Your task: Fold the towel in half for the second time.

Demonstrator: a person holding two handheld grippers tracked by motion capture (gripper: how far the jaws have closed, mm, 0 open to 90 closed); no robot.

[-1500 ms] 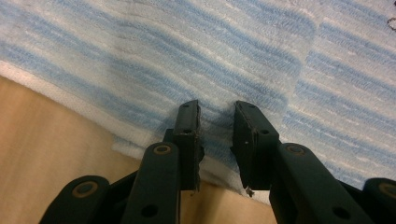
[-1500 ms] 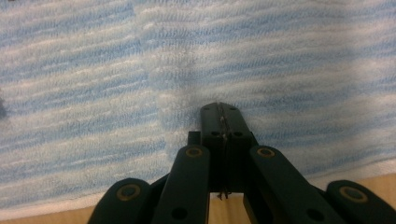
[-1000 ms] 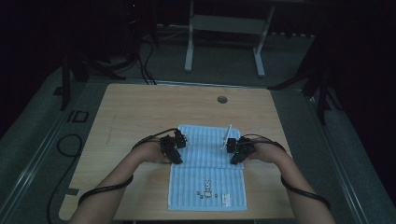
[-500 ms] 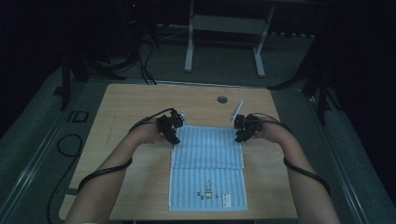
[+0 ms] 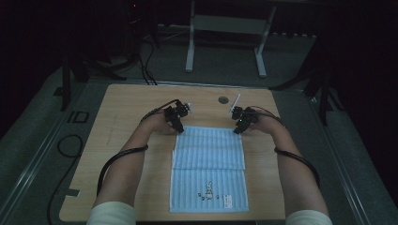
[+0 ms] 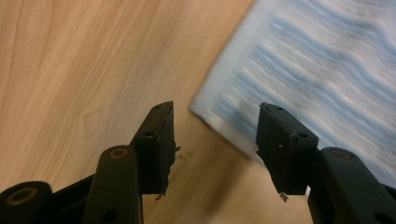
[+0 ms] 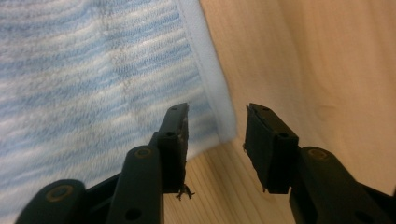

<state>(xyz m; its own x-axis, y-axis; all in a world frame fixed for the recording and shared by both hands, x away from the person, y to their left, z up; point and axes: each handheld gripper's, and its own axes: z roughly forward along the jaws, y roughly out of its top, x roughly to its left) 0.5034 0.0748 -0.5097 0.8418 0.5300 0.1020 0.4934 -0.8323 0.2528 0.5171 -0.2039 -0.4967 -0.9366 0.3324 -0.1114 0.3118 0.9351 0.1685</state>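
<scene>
High view: our left hand-held gripper and right hand-held gripper, jaws just spreading, nothing pinched, may snag the towel corners, undoing the fold.

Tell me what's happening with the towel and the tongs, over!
Both tongs just opened: left tongs, right tongs, nothing pinched. Blue striped towel flat on the table, far corners between the jaws. Nothing in the way.
</scene>
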